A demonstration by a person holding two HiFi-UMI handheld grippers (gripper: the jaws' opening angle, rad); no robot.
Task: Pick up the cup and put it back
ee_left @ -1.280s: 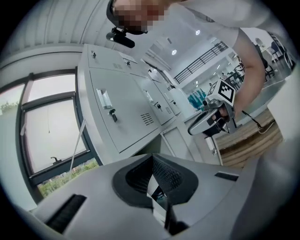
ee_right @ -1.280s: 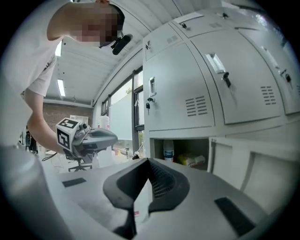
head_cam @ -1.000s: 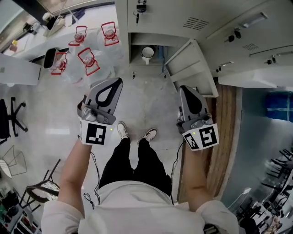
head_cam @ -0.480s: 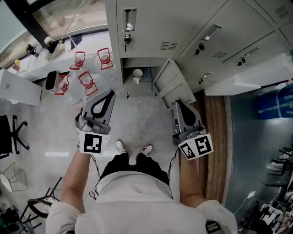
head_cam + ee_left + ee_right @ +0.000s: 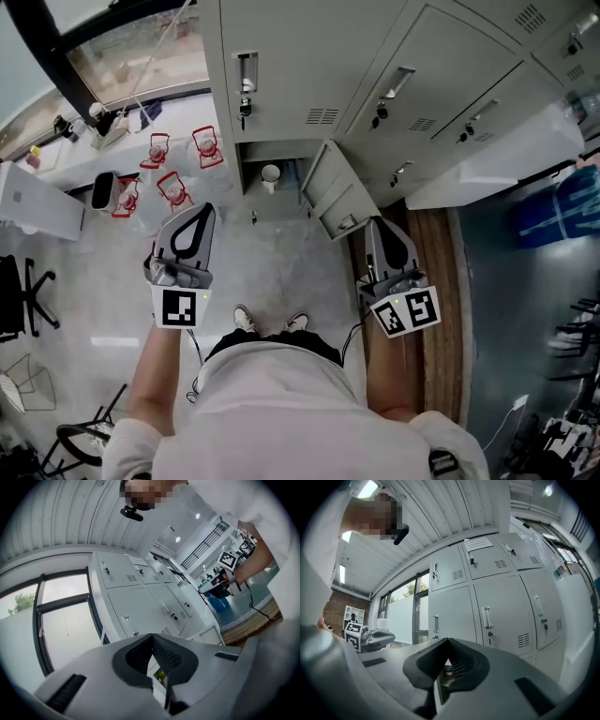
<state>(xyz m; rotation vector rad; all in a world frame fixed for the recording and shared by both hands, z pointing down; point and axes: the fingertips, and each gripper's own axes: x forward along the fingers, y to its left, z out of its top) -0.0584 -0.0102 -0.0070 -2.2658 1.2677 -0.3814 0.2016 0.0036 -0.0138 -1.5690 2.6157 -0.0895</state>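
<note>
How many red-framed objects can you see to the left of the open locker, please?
4 red-framed objects: that one and another nearer the window; two more closer to the person. Others may be hidden.

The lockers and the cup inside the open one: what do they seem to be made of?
The lockers look like sheet metal with a matte light-grey paint: they have stamped vent slots and thin, flat doors. The cup is white and looks smooth. It may be ceramic or plastic, but it is too small here to tell which.
</note>
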